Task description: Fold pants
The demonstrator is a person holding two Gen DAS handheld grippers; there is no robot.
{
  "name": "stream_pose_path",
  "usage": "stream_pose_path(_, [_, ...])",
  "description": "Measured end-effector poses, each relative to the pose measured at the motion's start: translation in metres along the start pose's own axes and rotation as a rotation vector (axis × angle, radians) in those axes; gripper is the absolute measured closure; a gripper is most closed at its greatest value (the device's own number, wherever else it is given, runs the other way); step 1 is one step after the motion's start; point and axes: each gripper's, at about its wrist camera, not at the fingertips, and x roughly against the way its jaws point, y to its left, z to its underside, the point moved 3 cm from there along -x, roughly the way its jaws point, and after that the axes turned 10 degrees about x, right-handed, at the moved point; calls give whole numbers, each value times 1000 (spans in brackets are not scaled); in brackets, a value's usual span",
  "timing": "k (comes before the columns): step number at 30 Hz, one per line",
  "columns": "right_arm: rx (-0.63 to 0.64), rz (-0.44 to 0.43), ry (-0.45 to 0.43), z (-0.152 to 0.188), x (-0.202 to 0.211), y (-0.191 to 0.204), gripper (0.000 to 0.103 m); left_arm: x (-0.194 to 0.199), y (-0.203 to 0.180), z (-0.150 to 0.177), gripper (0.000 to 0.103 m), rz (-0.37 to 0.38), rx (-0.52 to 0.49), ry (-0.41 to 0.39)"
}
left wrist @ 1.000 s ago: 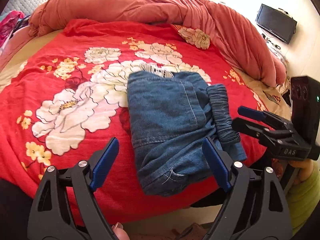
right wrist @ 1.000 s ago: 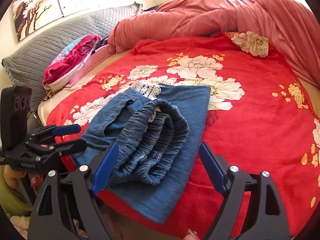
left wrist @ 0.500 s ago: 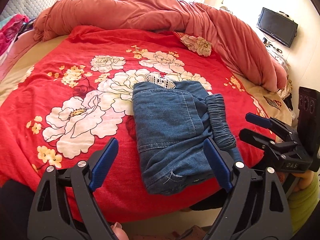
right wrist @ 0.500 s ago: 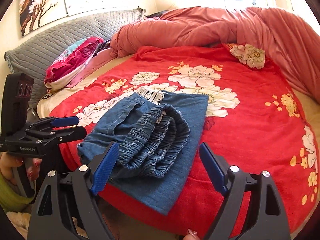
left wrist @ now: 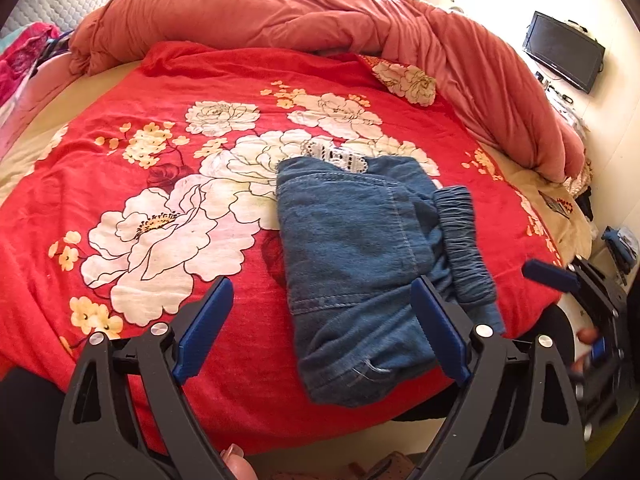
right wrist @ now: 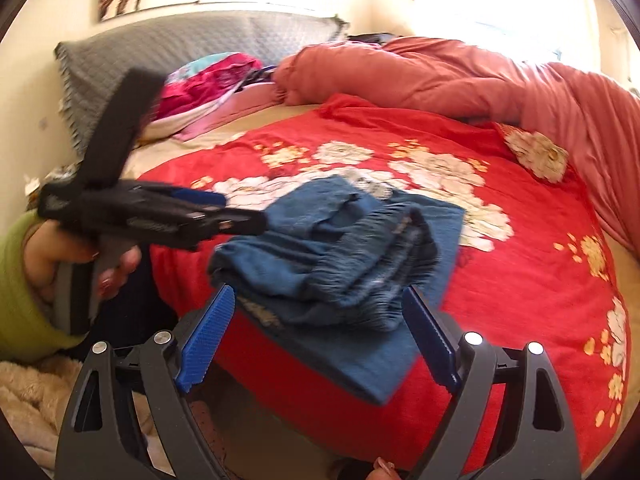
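— Left gripper (left wrist: 322, 332): black plastic frame, ribbed blue pads (left wrist: 204, 332) spread wide, nothing between them. Hovering off the near edge of the bed (left wrist: 36, 164).

— Right gripper (right wrist: 318, 336)?

— Same build, blue pads (right wrist: 208, 338) set well apart, holding nothing. Seen blurred at the far right of the left wrist view.

— Location of the pants (left wrist: 372, 264)?

— Lying folded on the red floral bedspread (left wrist: 160, 184), near the front edge of the bed. Blue denim, compact rectangular bundle, contrast stitching along a seam, gathered elastic waistband (left wrist: 464, 244) bunched into a ribbed roll on the right side. White lace trim (left wrist: 336, 158) peeking out at the far end. In the right wrist view, pants (right wrist: 344, 256) stacked in soft layers, bottom layer jutting past the mattress edge.

— Surroundings?

— Rumpled salmon duvet (left wrist: 320, 12) heaped along the far side, puffy and creased. Quilted grey headboard (right wrist: 192, 52) with diamond stitching. Pink and magenta clothes (right wrist: 204, 84) piled beside it. Flat black television (left wrist: 564, 52) on the wall at right.
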Motion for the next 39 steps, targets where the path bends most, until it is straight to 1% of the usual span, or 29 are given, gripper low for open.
stream_pose_path(2, [5,-20,-6,-1,-3,7,19,-4,3,-3,19,-13,-6,2])
stream_pose_path(5, [22,-30,-1,-4,-10,13,24,-10,7,-11,19,-39,-23,-1])
stream_pose_path(7, [38,-40,-2,-7,-14,18,31,-16,11,-19,19,-59,-32,7])
stream_pose_path(8, [54,-32,-1,-9,-17,20,32,-20,12,-23,19,-62,-38,14])
stream_pose_path(9, [68,-25,1,-11,-19,22,36,-25,14,-28,19,-72,-43,26])
stream_pose_path(10, [84,-26,3,-14,-22,24,45,-30,14,-32,19,-79,-47,42])
stream_pose_path(12, [115,-44,11,-19,-29,29,53,-43,15,-41,19,-75,-57,79])
stream_pose_path(14, [158,-41,27,-24,-38,33,54,-54,12,-48,19,-64,-70,111])
stream_pose_path(17, [269,-24,33,-29,-51,46,54,-67,11,-53,20,-59,-74,125])
stream_pose_path(18, [289,-22,35,-29,-56,49,59,-70,11,-54,20,-52,-70,126])
stream_pose_path(19, [304,-43,52,-27,-64,51,78,-72,12,-54,20,-43,-66,127])
stream_pose_path(20, [312,-84,77,-23,-70,55,84,-75,13,-54,20,-31,-60,123])
stream_pose_path(21, [328,-106,88,-20,-71,59,89,-77,14,-53,20,-23,-56,123])
stream_pose_path(22, [364,-118,97,-15,-70,65,91,-79,15,-52,20,-16,-50,125])
stream_pose_path(23, [405,-121,97,-9,-67,71,91,-80,17,-50,19,-3,-41,124])
stream_pose_path(24, [398,-135,94,-6,-65,71,91,-81,18,-49,19,7,-33,120])
stream_pose_path(26, [324,-144,106,1,-69,63,91,-83,18,-48,19,20,-29,114])
stream_pose_path(29, [273,-146,95,5,-74,59,90,-84,18,-48,18,26,-38,95])
stream_pose_path(32, [275,-168,86,4,-75,57,82,-82,18,-48,18,31,-52,81])
stream_pose_path(33, [273,-177,85,4,-75,57,76,-82,18,-48,18,31,-62,72])
stream_pose_path(34, [268,-186,81,3,-74,57,71,-83,17,-48,16,22,-80,61])
stream_pose_path(35, [266,-185,77,2,-72,58,69,-84,16,-47,15,10,-92,59])
stream_pose_path(37, [260,-189,64,0,-64,64,61,-82,16,-48,15,10,-94,53])
stream_pose_path(39, [241,-190,37,-3,-57,62,60,-80,15,-48,15,3,-110,41])
